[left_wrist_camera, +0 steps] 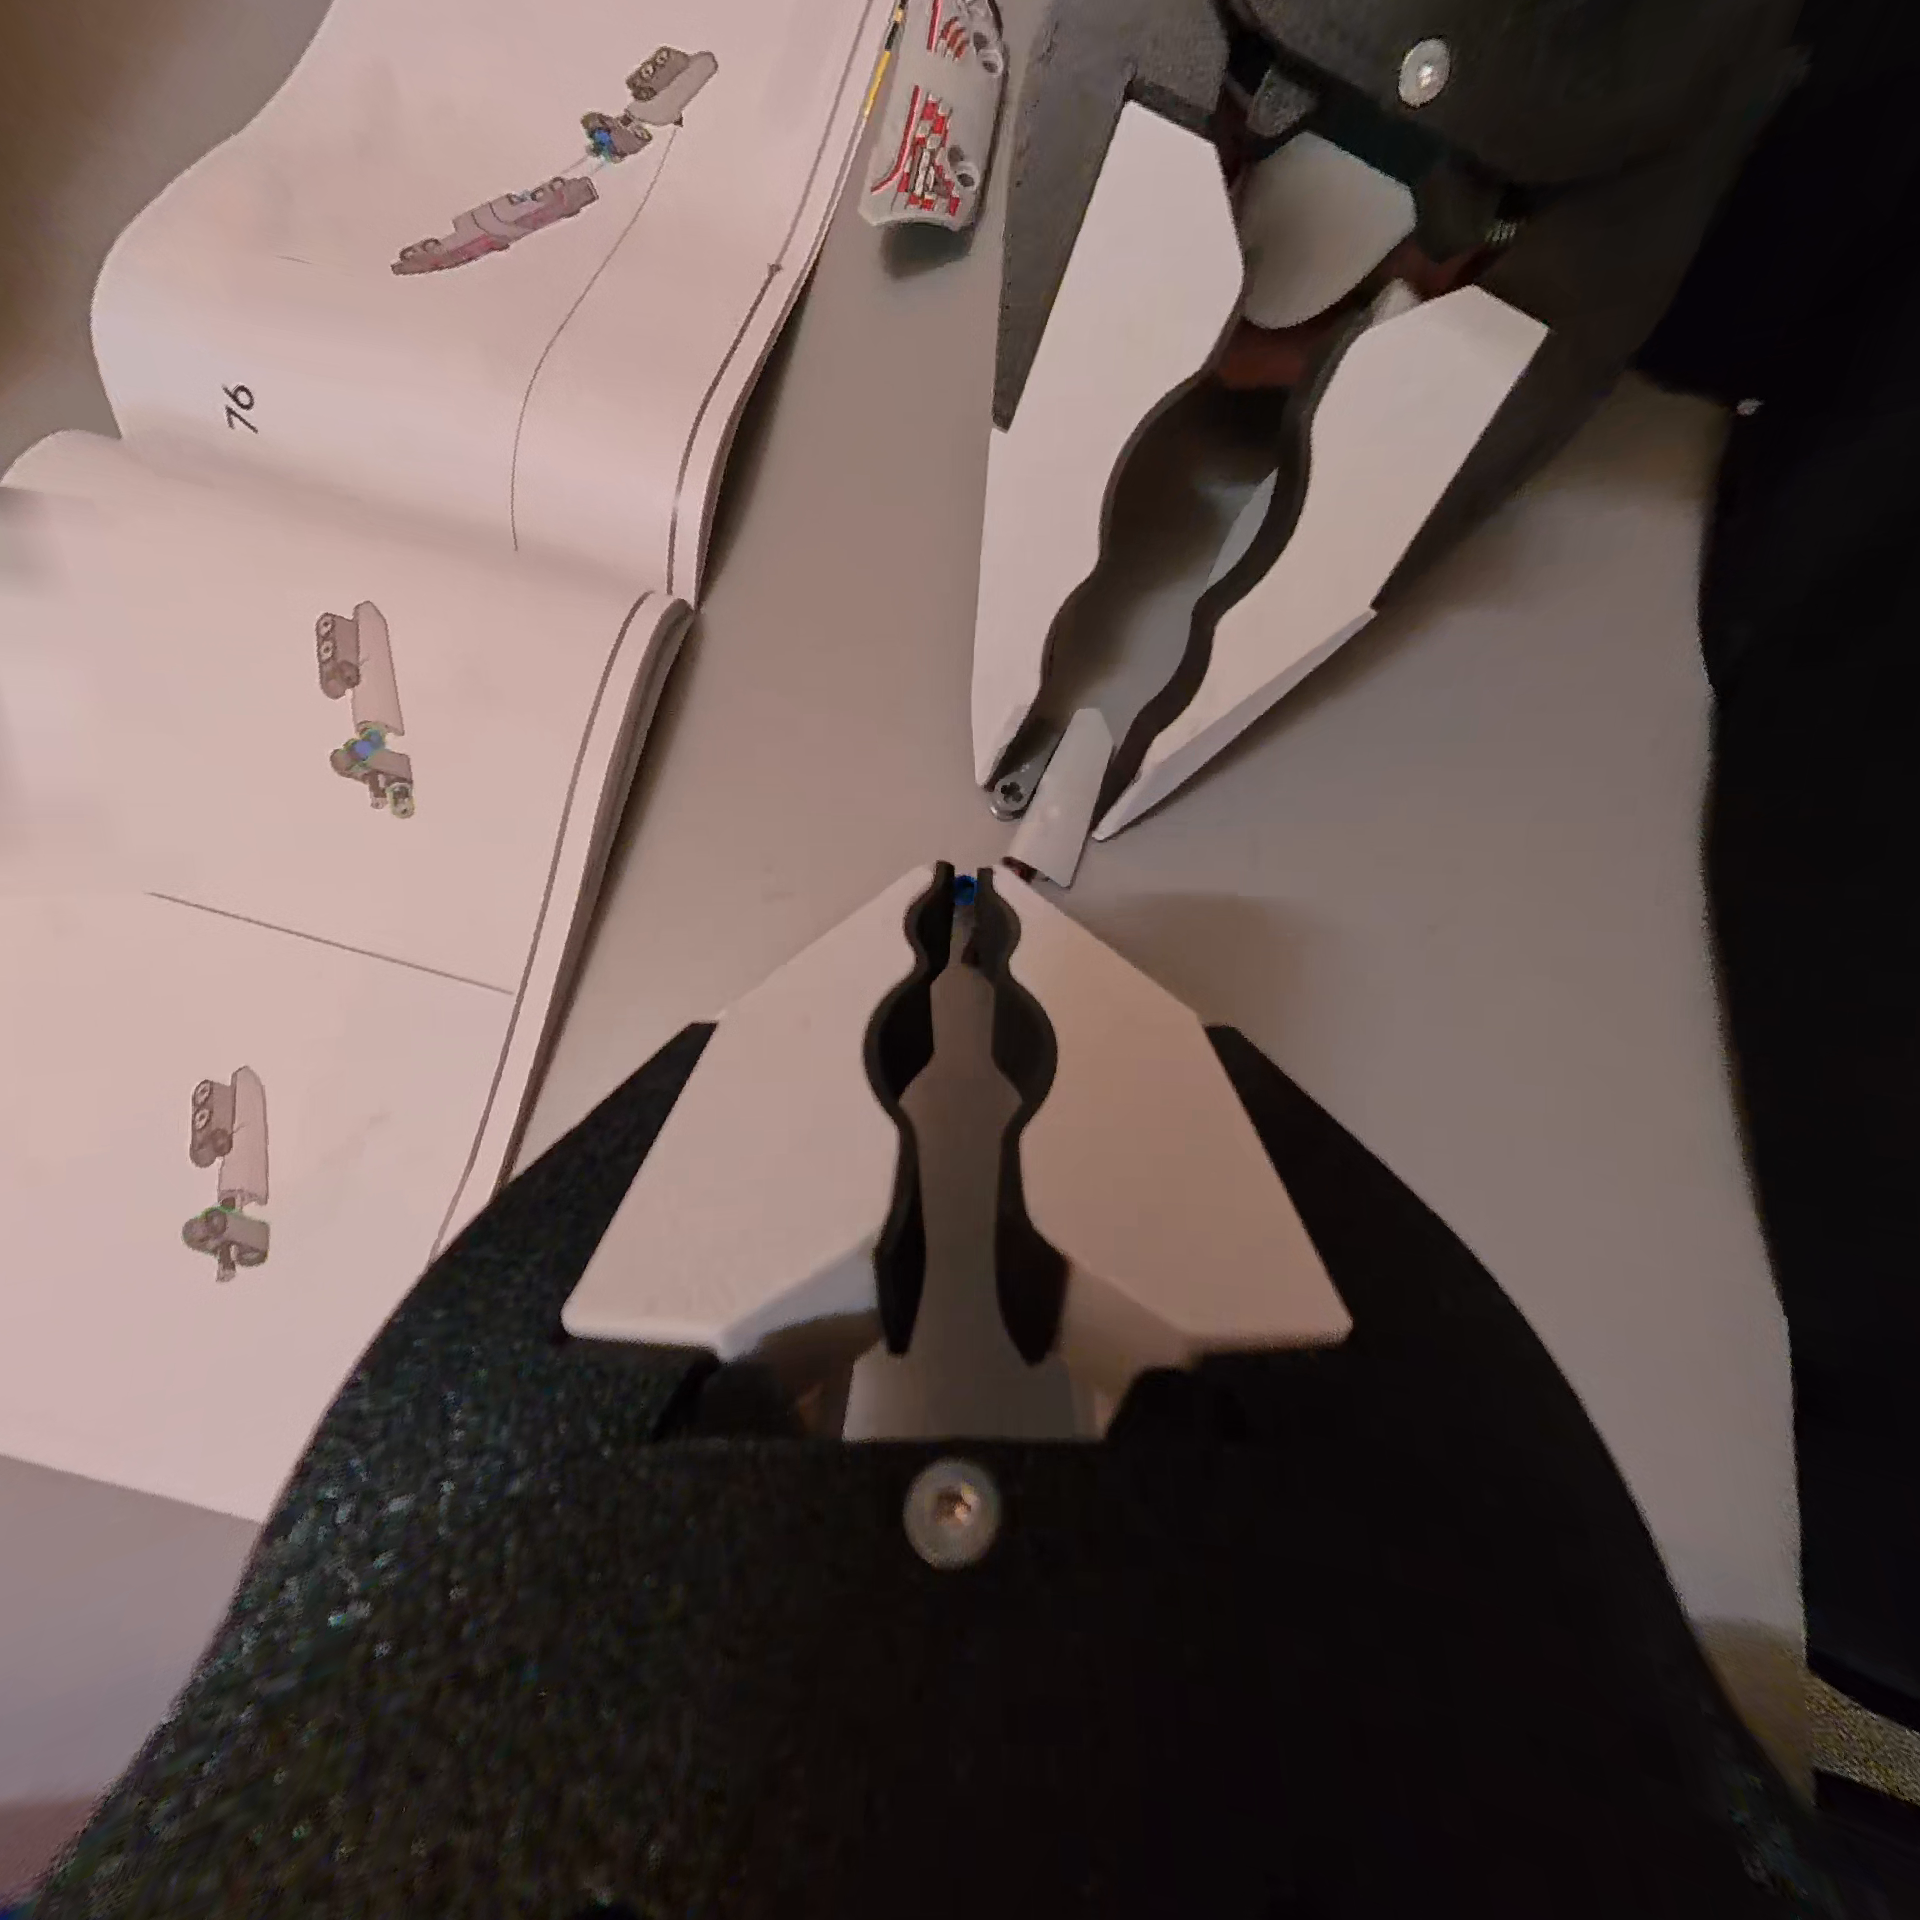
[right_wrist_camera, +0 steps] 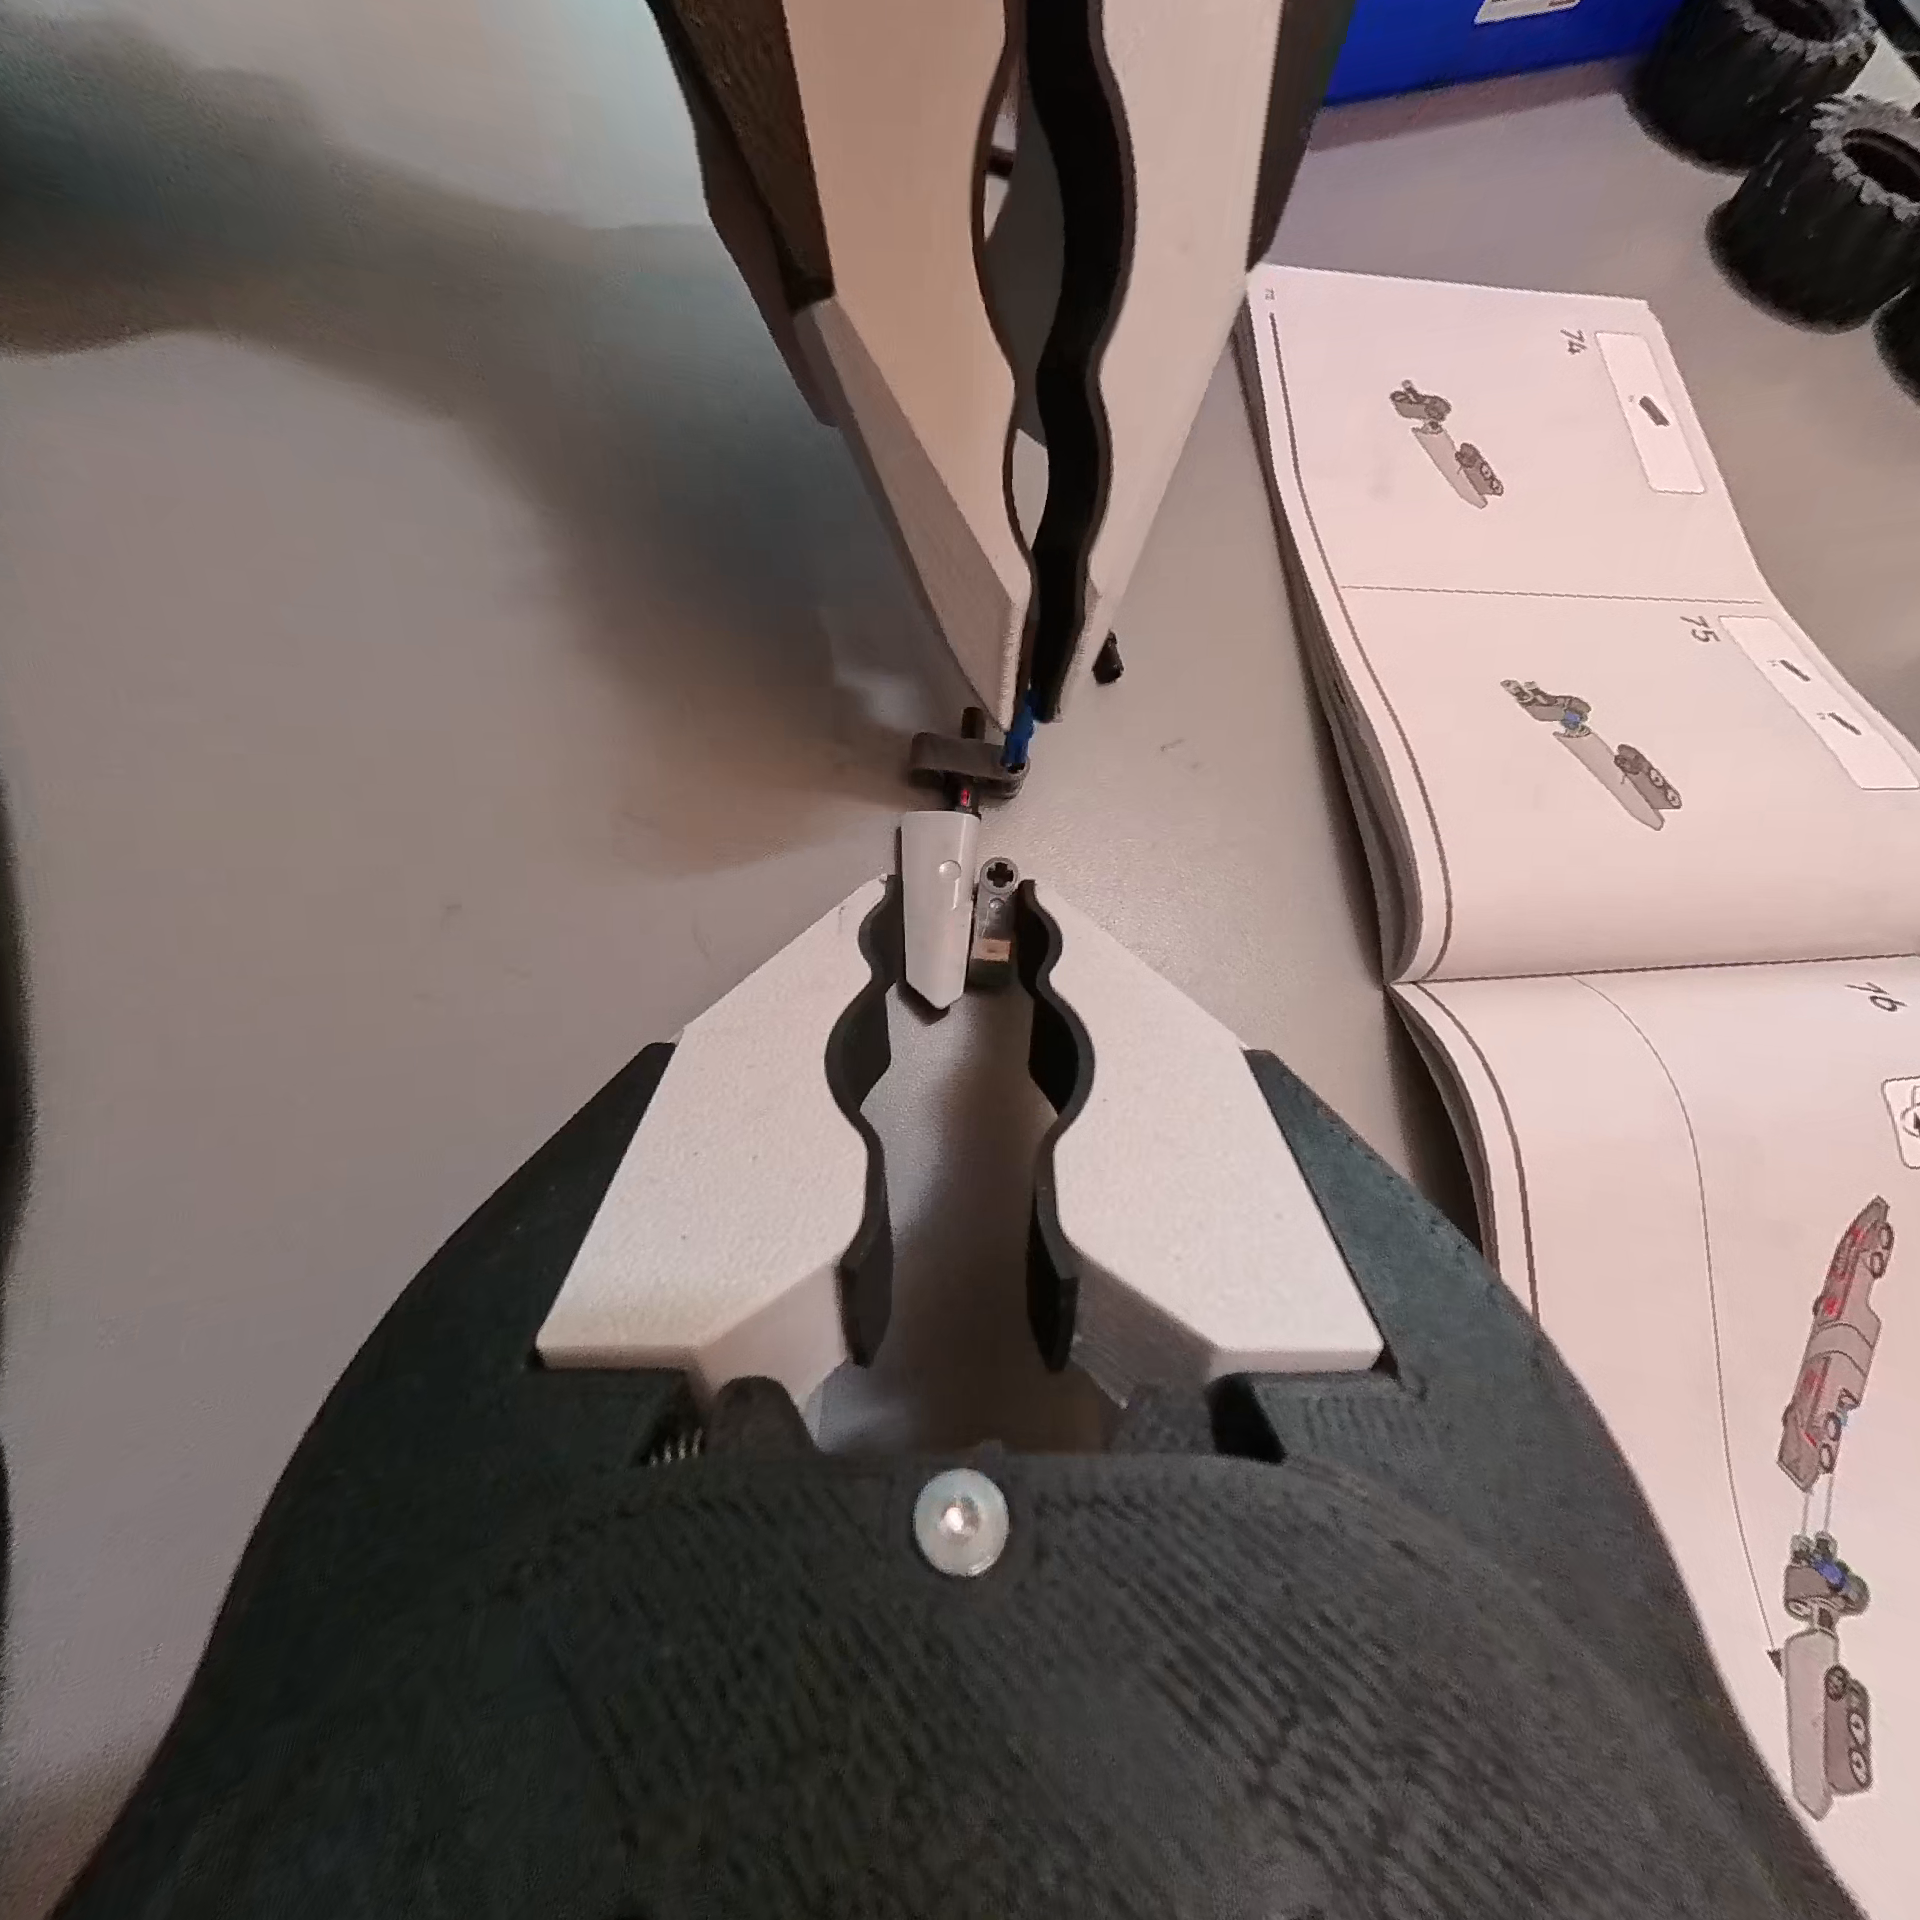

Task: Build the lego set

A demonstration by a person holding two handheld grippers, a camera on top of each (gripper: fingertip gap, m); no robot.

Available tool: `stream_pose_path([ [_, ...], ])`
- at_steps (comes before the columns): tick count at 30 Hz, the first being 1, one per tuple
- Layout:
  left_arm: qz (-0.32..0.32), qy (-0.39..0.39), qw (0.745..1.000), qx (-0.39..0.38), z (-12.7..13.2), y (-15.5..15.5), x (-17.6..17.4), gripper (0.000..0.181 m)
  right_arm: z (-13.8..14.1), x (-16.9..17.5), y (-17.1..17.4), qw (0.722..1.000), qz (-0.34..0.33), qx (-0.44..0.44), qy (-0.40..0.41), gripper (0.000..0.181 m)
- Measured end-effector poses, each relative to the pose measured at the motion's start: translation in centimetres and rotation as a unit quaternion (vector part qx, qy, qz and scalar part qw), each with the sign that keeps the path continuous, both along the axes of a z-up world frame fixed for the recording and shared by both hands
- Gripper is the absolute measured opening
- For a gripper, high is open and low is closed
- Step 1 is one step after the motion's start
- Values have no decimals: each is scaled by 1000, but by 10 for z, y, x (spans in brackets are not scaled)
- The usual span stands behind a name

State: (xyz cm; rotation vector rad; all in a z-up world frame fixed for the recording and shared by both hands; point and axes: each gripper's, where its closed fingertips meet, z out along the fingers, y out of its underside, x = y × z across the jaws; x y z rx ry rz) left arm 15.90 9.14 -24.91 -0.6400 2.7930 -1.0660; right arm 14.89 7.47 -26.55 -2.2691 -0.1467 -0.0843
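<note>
Left wrist view
Left gripper (left_wrist_camera: 966, 881): closed on a small blue pin (left_wrist_camera: 966, 889), pinched at the fingertips above the grey table (left_wrist_camera: 831, 644).
Right gripper (left_wrist_camera: 1049, 805): seen beyond, clamped on a light grey panel piece (left_wrist_camera: 1058, 805) with a grey beam (left_wrist_camera: 1013, 790) beside it.
Instruction booklet (left_wrist_camera: 343, 644): lying open at left.
Printed panel (left_wrist_camera: 933, 135): resting far, near the booklet's edge.

Right wrist view
Right gripper (right_wrist_camera: 956, 914): the light grey panel piece (right_wrist_camera: 935, 904) and grey beam (right_wrist_camera: 995, 914) are gripped between the fingers.
Left gripper (right_wrist_camera: 1031, 712): the blue pin (right_wrist_camera: 1020, 738) is held to a dark connector (right_wrist_camera: 961, 756) just beyond the panel.
Instruction booklet (right_wrist_camera: 1558, 727): open at right.
Black tyres (right_wrist_camera: 1808, 177): grouped far right.
</note>
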Motion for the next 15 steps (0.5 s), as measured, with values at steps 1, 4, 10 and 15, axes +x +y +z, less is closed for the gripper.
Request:
stream_pose_path([
  [1, -1, 0, 1000, 4, -1, 0, 1, 1, 0, 0, 0, 1000, 0, 0, 0, 20],
  [4, -6, 8, 1000, 15, -3, -1, 1, 1, 0, 0, 0, 1000, 0, -1, 4, 20],
  [10, -39, 9, 996, 78, -3, 0, -1, 1, 0, 0, 0, 1000, 1, 0, -4, 20],
  [15, -70, 16, 989, 128, -4, -1, -1, 1, 0, 0, 0, 1000, 1, -1, 3, 20],
])
